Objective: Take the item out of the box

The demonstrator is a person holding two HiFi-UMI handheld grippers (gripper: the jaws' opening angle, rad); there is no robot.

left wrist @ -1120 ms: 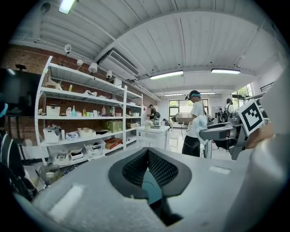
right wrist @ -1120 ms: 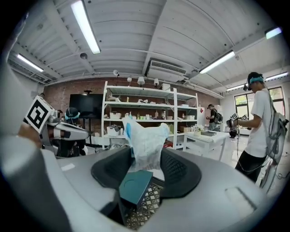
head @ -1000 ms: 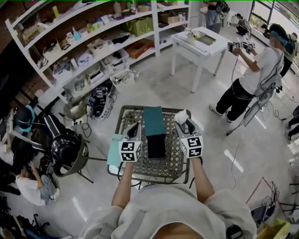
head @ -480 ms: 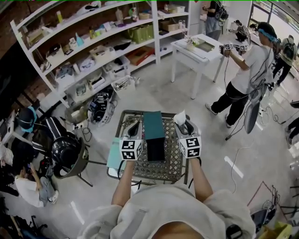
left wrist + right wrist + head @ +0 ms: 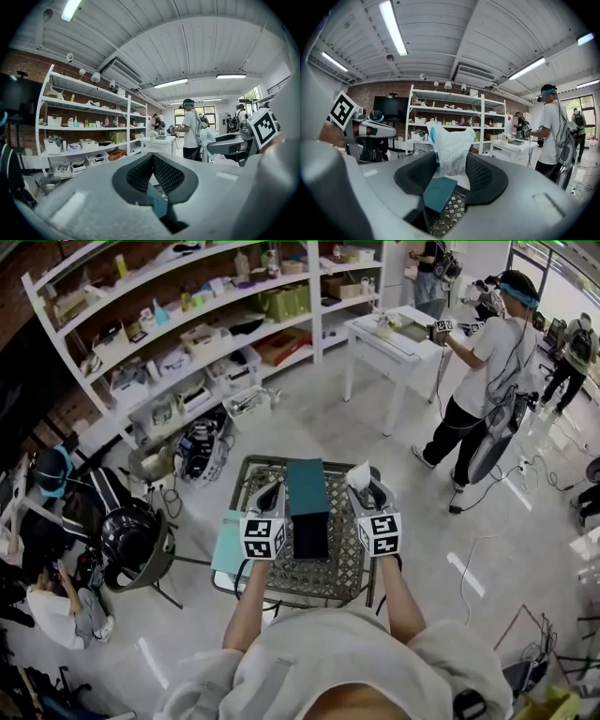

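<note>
A small metal mesh table (image 5: 343, 563) carries a teal box (image 5: 307, 486) at the back and an open black box (image 5: 312, 535) in front of it. My right gripper (image 5: 366, 486) is right of the teal box, shut on a white plastic-wrapped item (image 5: 360, 473) held above the table. In the right gripper view the item (image 5: 452, 143) stands upright between the pads, with the teal box (image 5: 438, 193) below. My left gripper (image 5: 271, 493) hovers left of the boxes, its pads together and nothing in them; the left gripper view shows the teal box (image 5: 157, 202) through its narrow gap.
A flat teal piece (image 5: 228, 542) lies at the table's left edge. Bags and a dark helmet (image 5: 131, 540) sit on the floor to the left. Long shelves (image 5: 187, 343) run along the back. A person (image 5: 483, 381) stands by a white table (image 5: 398, 334) at the back right.
Both grippers and the boxes keep their places. The person at the back right has stepped closer to the white table.
</note>
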